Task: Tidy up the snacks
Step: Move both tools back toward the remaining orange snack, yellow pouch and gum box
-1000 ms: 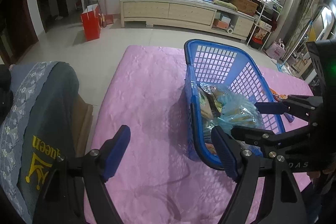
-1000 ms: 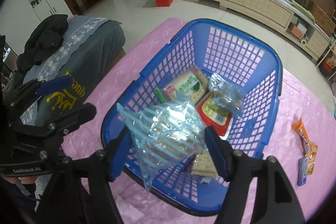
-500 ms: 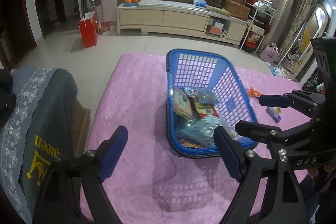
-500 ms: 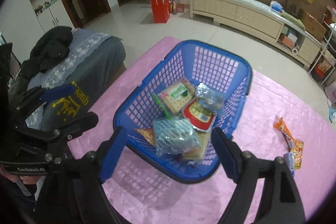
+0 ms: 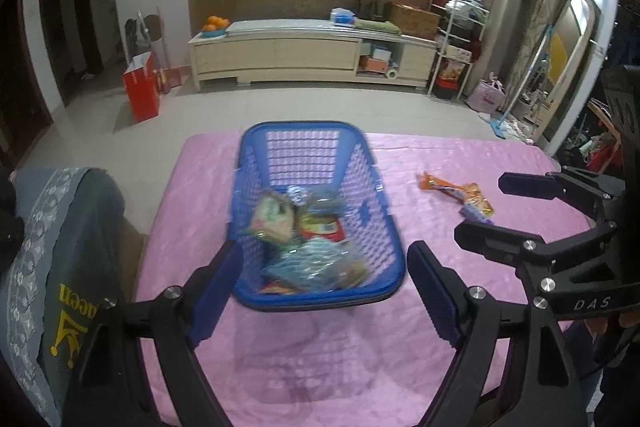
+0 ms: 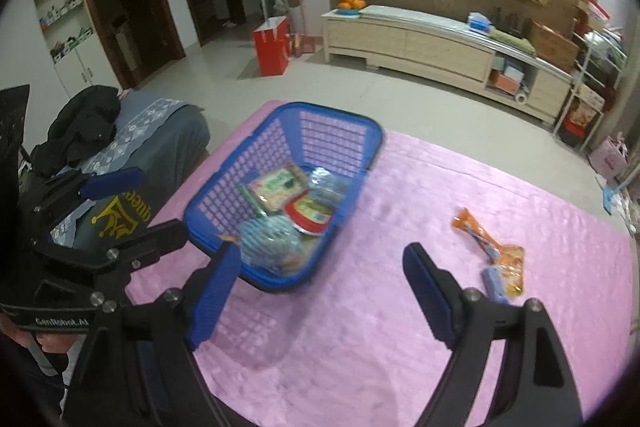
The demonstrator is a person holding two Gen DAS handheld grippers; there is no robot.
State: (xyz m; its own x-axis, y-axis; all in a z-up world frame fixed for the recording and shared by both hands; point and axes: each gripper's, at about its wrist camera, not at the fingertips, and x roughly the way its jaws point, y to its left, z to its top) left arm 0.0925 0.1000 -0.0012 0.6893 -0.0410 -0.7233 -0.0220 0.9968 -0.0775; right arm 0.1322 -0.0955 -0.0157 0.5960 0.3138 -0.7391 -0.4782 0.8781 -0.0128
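A blue plastic basket (image 5: 304,139) (image 6: 280,131) sits on the pink table cover and holds several snack packets, among them a clear blue-striped bag (image 5: 316,263) (image 6: 268,243). An orange snack packet (image 5: 452,191) (image 6: 480,235) and a small purple packet (image 5: 474,215) (image 6: 494,281) lie on the cover right of the basket. My left gripper (image 5: 326,295) is open and empty, just in front of the basket. My right gripper (image 6: 320,291) is open and empty, above the cover between the basket and the loose packets.
The pink cover (image 5: 312,359) spans the table. A grey-draped seat (image 5: 60,247) with dark clothing stands at the left. A red bag (image 5: 140,91) and a long low cabinet (image 5: 312,55) stand across the tiled floor.
My right gripper let go of the blue-striped bag, which now lies in the basket. Both grippers pulled back and up from the basket; the right one swung right toward the loose packets.
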